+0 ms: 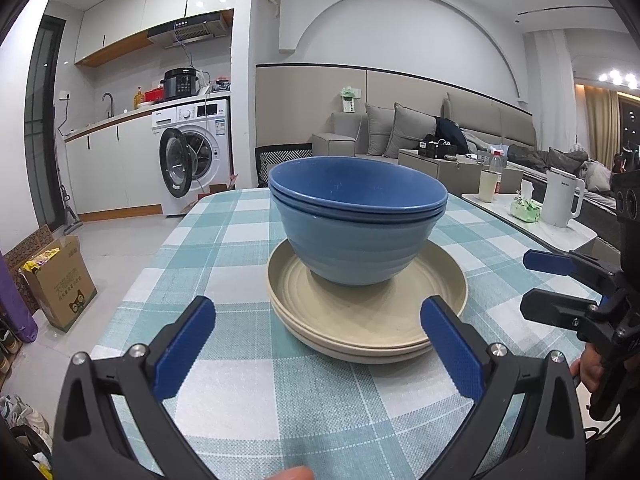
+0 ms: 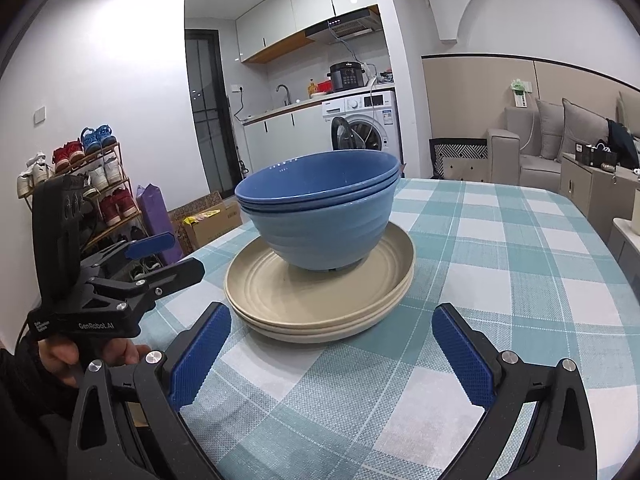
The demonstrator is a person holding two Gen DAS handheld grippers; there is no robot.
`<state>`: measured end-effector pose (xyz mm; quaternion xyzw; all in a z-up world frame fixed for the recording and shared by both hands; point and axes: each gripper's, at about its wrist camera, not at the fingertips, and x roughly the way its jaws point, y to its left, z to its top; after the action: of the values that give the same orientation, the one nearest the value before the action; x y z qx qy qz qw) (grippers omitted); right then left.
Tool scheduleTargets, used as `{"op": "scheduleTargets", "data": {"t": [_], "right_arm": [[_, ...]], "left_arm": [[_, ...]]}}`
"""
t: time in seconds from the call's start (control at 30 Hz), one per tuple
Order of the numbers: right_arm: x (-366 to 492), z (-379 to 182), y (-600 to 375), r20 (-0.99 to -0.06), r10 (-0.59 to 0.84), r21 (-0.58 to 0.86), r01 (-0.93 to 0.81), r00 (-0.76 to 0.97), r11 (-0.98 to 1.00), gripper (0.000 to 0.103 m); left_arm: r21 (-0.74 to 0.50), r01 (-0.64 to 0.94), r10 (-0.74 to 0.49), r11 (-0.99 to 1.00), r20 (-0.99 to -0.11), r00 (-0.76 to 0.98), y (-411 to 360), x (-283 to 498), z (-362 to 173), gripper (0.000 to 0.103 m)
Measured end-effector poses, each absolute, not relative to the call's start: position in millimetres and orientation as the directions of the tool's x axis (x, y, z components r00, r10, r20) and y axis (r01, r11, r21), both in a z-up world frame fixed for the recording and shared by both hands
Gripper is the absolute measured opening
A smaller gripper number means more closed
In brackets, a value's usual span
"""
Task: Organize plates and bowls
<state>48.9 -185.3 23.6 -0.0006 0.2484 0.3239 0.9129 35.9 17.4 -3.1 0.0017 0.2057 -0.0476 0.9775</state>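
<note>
Two blue bowls (image 1: 356,216) are nested one in the other and stand on two stacked beige plates (image 1: 360,320) in the middle of the checked table. The same stack shows in the right wrist view, bowls (image 2: 320,208) on plates (image 2: 304,300). My left gripper (image 1: 316,320) is open and empty, just in front of the plates. My right gripper (image 2: 332,328) is open and empty, near the plates' front rim. Each gripper shows in the other's view: the right one (image 1: 536,280) at the right edge, the left one (image 2: 176,256) at the left.
The teal and white checked tablecloth (image 1: 248,400) covers the table. A side table at the right holds a white kettle (image 1: 560,200), a cup and a bottle. A cardboard box (image 1: 60,280) and a shoe rack (image 2: 88,184) stand on the floor to the left.
</note>
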Motion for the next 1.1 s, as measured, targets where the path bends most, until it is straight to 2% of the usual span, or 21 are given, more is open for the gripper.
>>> {"op": "scheduleTargets", "data": {"t": [1.1], "right_arm": [[47.1, 19.6, -181.1, -0.461, 0.599, 0.153, -0.606, 0.655, 0.781, 0.102]], "left_arm": [[-0.029, 0.088, -0.092, 0.996, -0.4, 0.912, 18.1, 35.3, -6.3, 0.103]]}}
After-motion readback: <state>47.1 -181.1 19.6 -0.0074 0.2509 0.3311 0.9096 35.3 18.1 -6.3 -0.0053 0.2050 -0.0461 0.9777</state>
